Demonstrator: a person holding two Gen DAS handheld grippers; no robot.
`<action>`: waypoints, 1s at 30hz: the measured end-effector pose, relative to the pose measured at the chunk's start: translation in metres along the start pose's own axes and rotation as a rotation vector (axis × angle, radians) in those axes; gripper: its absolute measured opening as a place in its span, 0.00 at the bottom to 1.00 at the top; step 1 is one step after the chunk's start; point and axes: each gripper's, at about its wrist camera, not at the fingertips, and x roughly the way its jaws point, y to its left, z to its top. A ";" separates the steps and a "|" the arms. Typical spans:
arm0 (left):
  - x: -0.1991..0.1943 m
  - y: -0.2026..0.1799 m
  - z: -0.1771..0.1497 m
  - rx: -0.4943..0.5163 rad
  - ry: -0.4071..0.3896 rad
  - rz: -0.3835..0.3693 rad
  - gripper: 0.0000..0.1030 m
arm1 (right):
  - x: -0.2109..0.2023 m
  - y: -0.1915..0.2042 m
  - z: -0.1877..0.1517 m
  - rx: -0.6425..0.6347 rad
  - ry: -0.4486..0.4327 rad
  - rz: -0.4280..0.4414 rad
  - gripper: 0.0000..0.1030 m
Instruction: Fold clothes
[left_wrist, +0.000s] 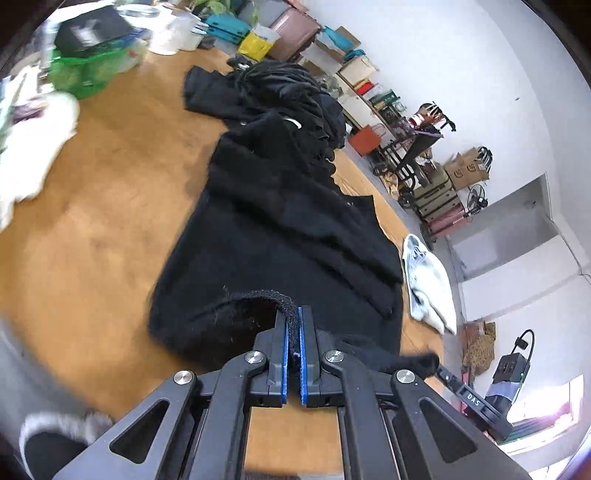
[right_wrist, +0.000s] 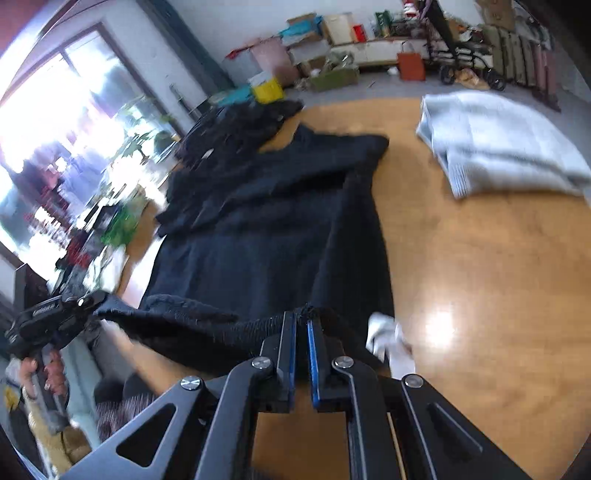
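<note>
A black knitted sweater (left_wrist: 280, 229) lies stretched along the wooden table (left_wrist: 110, 229), its far end bunched against a heap of dark clothes (left_wrist: 291, 88). My left gripper (left_wrist: 294, 314) is shut on the sweater's near hem, which is lifted off the table. In the right wrist view the same sweater (right_wrist: 266, 221) spreads away from me, and my right gripper (right_wrist: 302, 318) is shut on the hem at its other corner. The left gripper (right_wrist: 92, 300) shows at the left there, pinching the hem, with a hand (right_wrist: 33, 373) on its handle.
A folded pale blue sweater (right_wrist: 498, 144) lies on the table's right side. A small white cloth (right_wrist: 388, 339) sits by the sweater's near right corner. White fabric (left_wrist: 33, 147), a green bag (left_wrist: 85, 70) and cluttered boxes (left_wrist: 347, 62) ring the far side.
</note>
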 end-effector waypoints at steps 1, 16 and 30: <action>0.015 0.001 0.011 -0.003 0.023 0.012 0.04 | 0.011 0.000 0.009 -0.006 0.000 -0.027 0.07; 0.042 0.006 0.057 -0.064 -0.152 0.101 0.62 | 0.063 -0.013 0.052 -0.022 -0.040 -0.180 0.49; 0.092 -0.081 -0.070 0.627 -0.096 0.317 0.63 | 0.070 0.054 -0.010 -0.231 0.034 -0.094 0.53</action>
